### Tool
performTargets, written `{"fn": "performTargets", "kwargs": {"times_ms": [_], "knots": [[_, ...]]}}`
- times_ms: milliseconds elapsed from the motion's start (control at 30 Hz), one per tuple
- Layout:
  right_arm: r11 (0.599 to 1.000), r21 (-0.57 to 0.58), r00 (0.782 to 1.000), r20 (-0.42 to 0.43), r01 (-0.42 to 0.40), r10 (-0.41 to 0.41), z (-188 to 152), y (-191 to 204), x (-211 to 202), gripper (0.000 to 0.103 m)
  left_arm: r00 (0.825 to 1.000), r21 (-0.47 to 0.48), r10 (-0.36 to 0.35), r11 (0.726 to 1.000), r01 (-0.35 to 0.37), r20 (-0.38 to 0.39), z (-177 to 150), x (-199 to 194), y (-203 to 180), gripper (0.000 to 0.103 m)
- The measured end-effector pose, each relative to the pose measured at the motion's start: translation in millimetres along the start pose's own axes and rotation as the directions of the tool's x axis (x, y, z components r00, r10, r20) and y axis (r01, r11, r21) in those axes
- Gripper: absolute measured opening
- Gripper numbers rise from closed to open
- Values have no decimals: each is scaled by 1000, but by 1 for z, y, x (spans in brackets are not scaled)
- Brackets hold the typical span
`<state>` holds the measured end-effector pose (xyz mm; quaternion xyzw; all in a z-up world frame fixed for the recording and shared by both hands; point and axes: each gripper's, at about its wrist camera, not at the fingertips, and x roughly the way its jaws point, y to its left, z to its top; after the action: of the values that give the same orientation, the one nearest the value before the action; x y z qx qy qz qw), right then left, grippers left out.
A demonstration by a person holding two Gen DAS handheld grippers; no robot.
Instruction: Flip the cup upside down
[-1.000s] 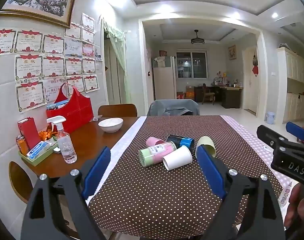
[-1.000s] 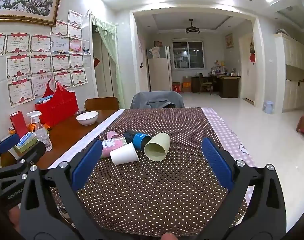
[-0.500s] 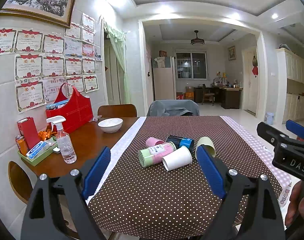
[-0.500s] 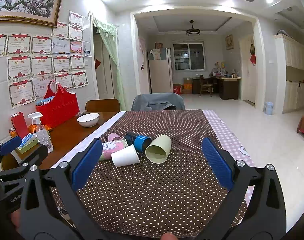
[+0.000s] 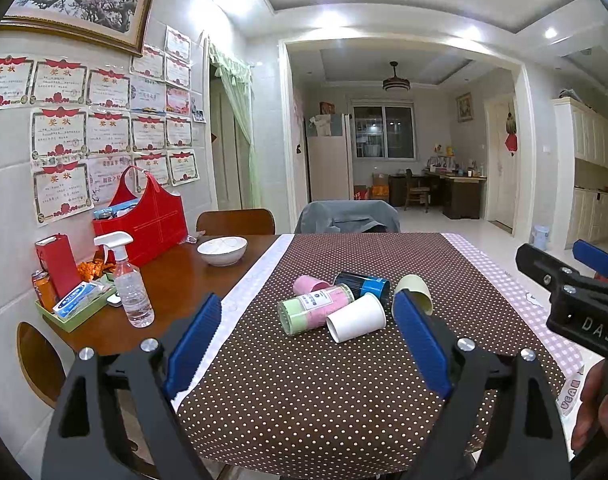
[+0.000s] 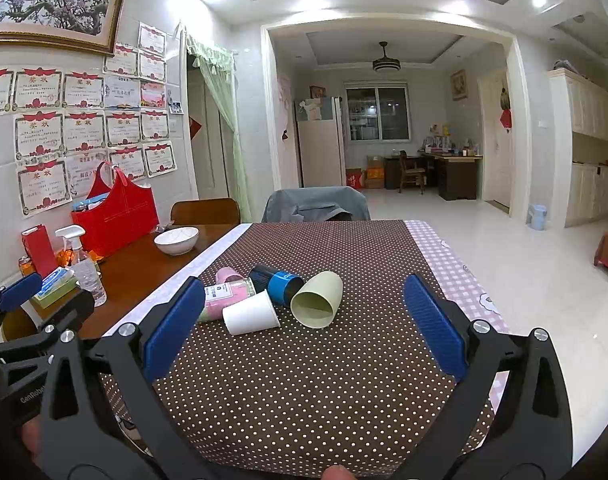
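Several cups lie on their sides in a cluster on the brown dotted tablecloth (image 5: 304,392): a white paper cup (image 5: 356,323) (image 6: 251,313), a pale green cup (image 6: 318,299) (image 5: 414,291), a dark cup with a blue band (image 5: 363,285) (image 6: 277,282), a pink and green cup (image 5: 314,309) (image 6: 223,298) and a small pink cup (image 5: 310,284) (image 6: 227,275). My left gripper (image 5: 304,340) is open and empty, short of the cluster. My right gripper (image 6: 304,324) is open and empty, near the table's front, facing the cups.
On the bare wood to the left stand a white bowl (image 5: 222,249), a spray bottle (image 5: 127,280), a red bag (image 5: 143,220) and a green tray of packets (image 5: 77,308). Chairs (image 5: 347,218) stand at the far end. The tablecloth's right edge (image 6: 456,272) drops to the floor.
Both grippers have drifted slightly; the view of the cups has barely shifted. The jaws stay open and the cups have not moved.
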<state>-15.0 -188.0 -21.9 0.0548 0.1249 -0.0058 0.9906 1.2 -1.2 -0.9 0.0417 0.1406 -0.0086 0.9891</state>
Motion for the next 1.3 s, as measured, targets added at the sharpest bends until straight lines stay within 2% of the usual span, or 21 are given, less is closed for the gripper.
{"fn": "performTargets", "kwargs": {"times_ms": [967, 1300], "knots": [[1000, -24, 1000, -9, 1, -1, 4, 1, 20, 97, 1000, 4, 1, 1000, -1, 0, 3, 6, -3, 86], [999, -42, 999, -47, -1, -1, 5, 1, 55, 97, 1000, 31, 5, 1000, -4, -29, 13, 45, -5, 87]]}}
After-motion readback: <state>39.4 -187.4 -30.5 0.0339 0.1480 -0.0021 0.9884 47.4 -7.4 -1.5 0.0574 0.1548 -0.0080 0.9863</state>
